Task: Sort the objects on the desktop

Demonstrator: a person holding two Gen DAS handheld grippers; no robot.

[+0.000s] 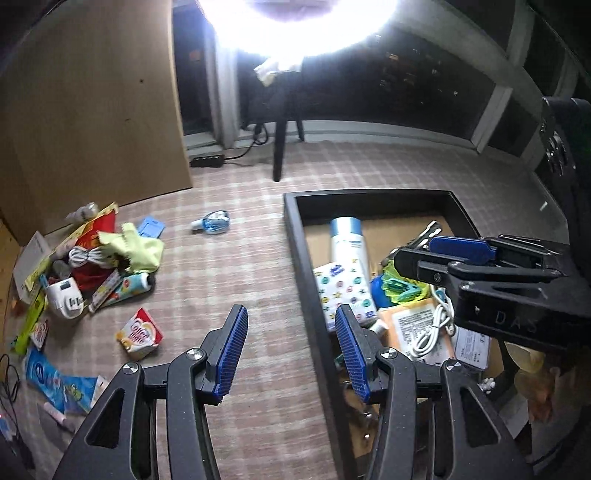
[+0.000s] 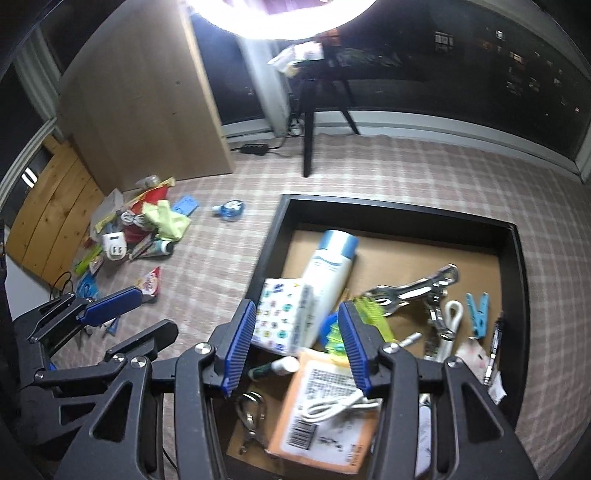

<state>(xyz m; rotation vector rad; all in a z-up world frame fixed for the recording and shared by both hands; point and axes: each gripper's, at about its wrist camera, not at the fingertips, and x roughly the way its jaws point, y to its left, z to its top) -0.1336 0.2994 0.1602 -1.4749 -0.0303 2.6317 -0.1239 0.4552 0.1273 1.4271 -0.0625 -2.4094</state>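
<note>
Black walls frame the tray that serves as the collection point; its brown floor already carries a white bottle, a patterned tissue pack, an orange packet with a white cable on top, metal clips and a blue clothespin. Grouping these in one container is, by judgement, the sorting goal.

The right gripper hangs over the near part of the tray, jaws apart and empty, with the packet and the tissue pack below the gap. Nothing is pressed between its pads.

The left gripper straddles the tray's left wall, one finger over the checked cloth and one over the tray. Its jaws also stand apart and hold nothing.

Unsorted items remain well apart from the tray, at the cloth's left end: a heap including a yellow cloth and a white adapter, a small red-and-white sachet and a blue-capped item lying alone.

Limits of view: the tray's near edge is covered by the gripper bodies, items there are blurred, and printed labels cannot be read. The ring light washes out everything behind it.
</note>
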